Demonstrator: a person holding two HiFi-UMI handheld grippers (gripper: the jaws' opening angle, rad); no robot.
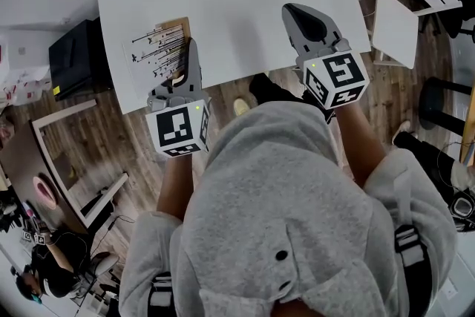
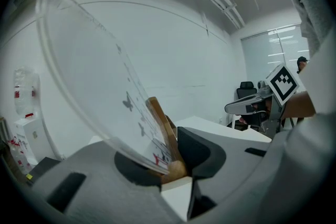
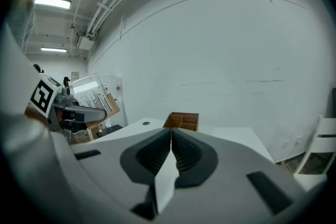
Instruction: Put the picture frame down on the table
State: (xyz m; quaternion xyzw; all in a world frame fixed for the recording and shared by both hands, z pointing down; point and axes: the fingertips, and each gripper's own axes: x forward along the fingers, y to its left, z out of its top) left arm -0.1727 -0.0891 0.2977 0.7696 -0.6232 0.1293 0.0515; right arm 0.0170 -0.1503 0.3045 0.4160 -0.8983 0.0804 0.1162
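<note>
Since the wooden picture frame (image 1: 158, 50), with its clear pane and black line print, is clamped by one edge between the closed jaws of the left gripper (image 1: 191, 59), it is kept tilted over the near left corner of the white table (image 1: 252, 4) (apparently not yet laid flat). The right gripper (image 1: 310, 24) is held pointing forward over the near right edge, its jaws pressed together on nothing.
</note>
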